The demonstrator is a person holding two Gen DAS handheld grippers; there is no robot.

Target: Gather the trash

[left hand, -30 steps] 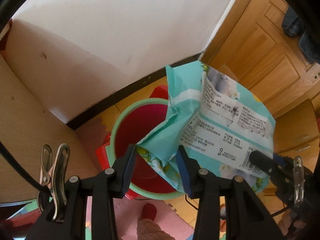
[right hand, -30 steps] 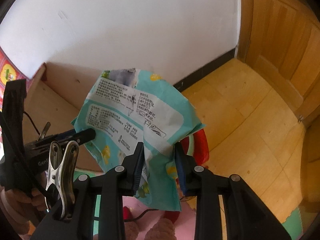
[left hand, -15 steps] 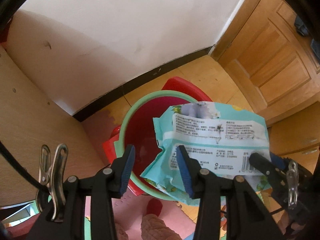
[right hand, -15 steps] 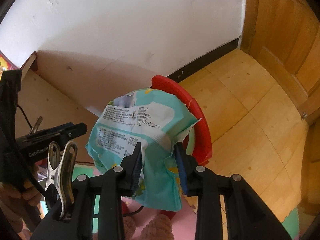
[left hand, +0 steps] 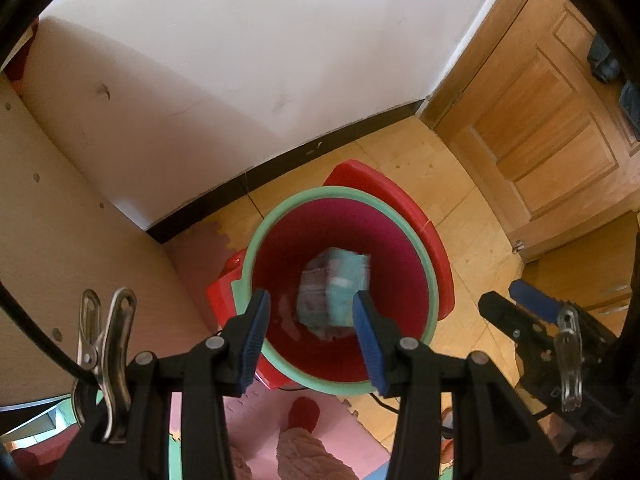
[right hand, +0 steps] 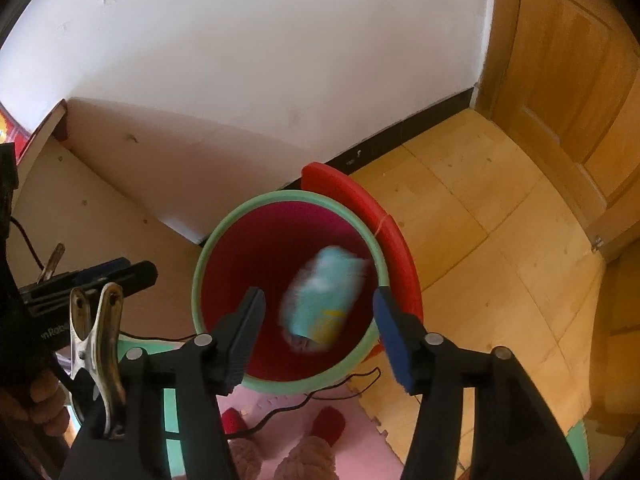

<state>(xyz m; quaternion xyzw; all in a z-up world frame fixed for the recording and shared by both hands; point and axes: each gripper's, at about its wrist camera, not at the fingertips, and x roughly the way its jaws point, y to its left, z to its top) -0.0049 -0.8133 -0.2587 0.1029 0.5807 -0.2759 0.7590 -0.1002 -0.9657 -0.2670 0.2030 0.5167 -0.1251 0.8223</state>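
Right tool point(right hand: 318, 336) tilted steeply down over bin point(right hand: 224, 236), jaws just spread, blurred packet point(right hand: 320, 300) inside (loose), left tool point(left hand: 310, 338) apart

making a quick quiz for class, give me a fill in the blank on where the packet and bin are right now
1. The teal packet is inside the red ____.
2. The bin has a rim coloured ____.
3. The right gripper has just been opening and now holds ____.
4. Behind the bin, the wall is coloured ____.

Missing words: bin; green; nothing; white
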